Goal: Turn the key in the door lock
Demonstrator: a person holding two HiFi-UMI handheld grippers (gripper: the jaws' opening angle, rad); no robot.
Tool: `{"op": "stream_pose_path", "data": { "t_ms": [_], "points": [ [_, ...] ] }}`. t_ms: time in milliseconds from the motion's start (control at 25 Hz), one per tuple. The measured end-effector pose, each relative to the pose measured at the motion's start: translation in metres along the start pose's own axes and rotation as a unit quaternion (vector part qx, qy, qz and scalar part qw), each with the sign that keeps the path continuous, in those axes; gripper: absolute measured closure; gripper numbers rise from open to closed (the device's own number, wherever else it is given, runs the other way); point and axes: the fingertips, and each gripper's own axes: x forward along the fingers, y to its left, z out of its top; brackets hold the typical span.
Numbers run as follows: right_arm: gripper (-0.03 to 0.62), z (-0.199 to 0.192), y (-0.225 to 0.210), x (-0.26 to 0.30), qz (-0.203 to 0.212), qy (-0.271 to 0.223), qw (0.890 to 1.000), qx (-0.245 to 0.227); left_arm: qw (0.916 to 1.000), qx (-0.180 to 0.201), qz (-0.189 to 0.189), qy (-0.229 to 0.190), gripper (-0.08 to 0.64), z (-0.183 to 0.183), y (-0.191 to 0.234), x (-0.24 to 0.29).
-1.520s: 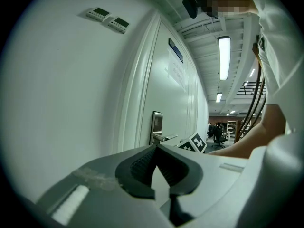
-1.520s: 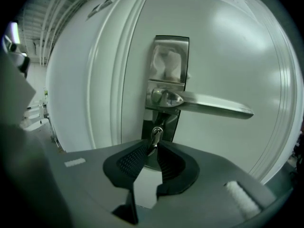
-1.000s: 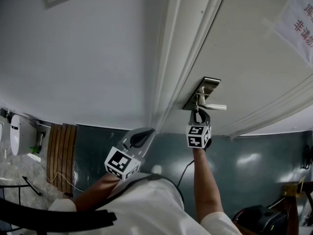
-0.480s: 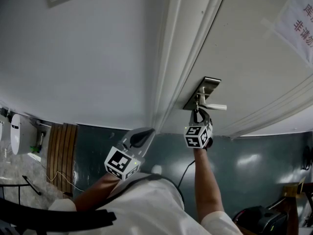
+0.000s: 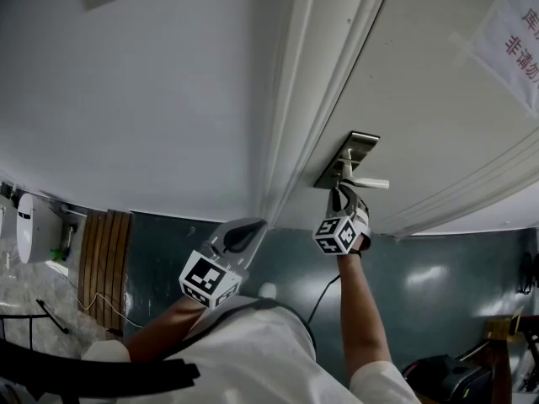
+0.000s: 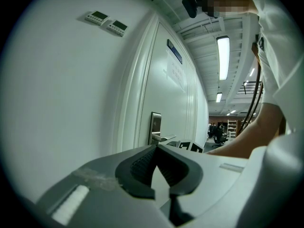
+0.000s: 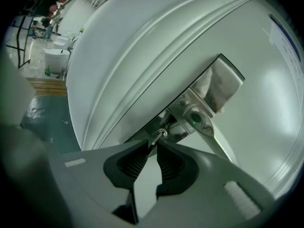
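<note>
The right gripper (image 5: 342, 194) has its fingers pinched on the key (image 7: 160, 135) sitting in the door lock (image 7: 216, 87), tilted as if mid-twist, so I'd call the turn begun but not finished, while the left gripper (image 5: 246, 232) hangs off to the left, fingers closed on nothing

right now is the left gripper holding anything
No, the left gripper has nothing between its closed jaws, and the door handle sits farther off, untouched.
</note>
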Motion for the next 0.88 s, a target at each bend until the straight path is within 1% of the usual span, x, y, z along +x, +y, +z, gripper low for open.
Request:
{"op": "stream_pose_path", "data": {
  "t_ms": [120,200,320,480,560,680,800,880],
  "points": [
    [0.524,0.0,0.001,0.0,0.003,0.0,0.999,-0.034,1.0,-0.001,0.001,0.001,0.557,-0.001,0.0,-0.001],
    [0.523,0.0,0.002,0.0,0.005,0.0,0.998,-0.069,1.0,-0.002,0.002,0.001,0.557,-0.002,-0.001,-0.002],
    [0.529,0.0,0.003,-0.001,0.011,-0.004,0.992,-0.129,1.0,-0.003,0.003,0.001,0.557,-0.003,-0.001,-0.002],
    [0.528,-0.001,0.004,-0.002,0.016,-0.006,0.981,-0.192,1.0,-0.005,0.005,0.003,0.557,-0.005,-0.002,-0.004],
    [0.526,-0.002,0.005,-0.002,0.018,-0.005,0.974,-0.226,1.0,-0.005,0.005,0.002,0.557,-0.005,-0.003,-0.004],
    [0.523,-0.005,0.009,-0.002,0.032,-0.008,0.961,-0.275,1.0,-0.006,0.005,0.002,0.557,-0.005,-0.003,-0.005],
    [0.517,-0.006,0.01,-0.002,0.04,-0.012,0.94,-0.338,1.0,-0.007,0.004,0.004,0.557,-0.006,-0.004,-0.006],
    [0.512,-0.006,0.01,-0.001,0.044,-0.012,0.928,-0.369,1.0,-0.008,0.004,0.005,0.557,-0.008,-0.005,-0.005]
  ]
}}
